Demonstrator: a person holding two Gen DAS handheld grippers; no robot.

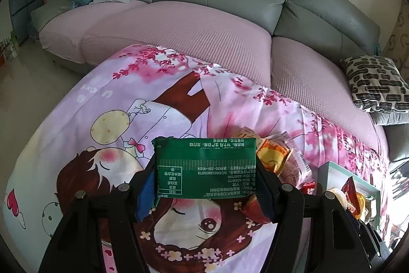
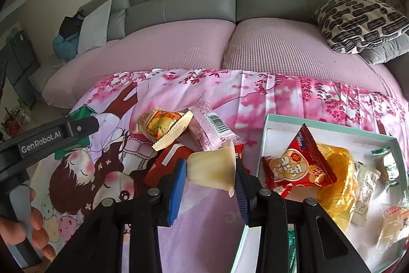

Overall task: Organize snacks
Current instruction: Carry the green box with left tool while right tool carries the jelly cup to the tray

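Sorting looks roughly half done. The teal-rimmed tray point(image 2: 332, 131) already holds a red triangular packet point(image 2: 301, 165), an orange jelly cup point(image 2: 337, 186) and several small wrapped sweets. The right tool point(image 2: 211, 170) is clamped on a pale jelly cup point(image 2: 212, 168), held on its side just left of the tray's rim. The left tool point(image 1: 205, 183) is clamped on a green snack packet point(image 1: 207, 165) above the cartoon-print cloth point(image 1: 102, 119). Left on the covered surface are an orange pastry packet point(image 2: 163, 128), a pink barcoded bar point(image 2: 209, 132) and a red packet point(image 2: 166, 163), lying in a loose heap beside the tray. Both held snacks likely go in next.
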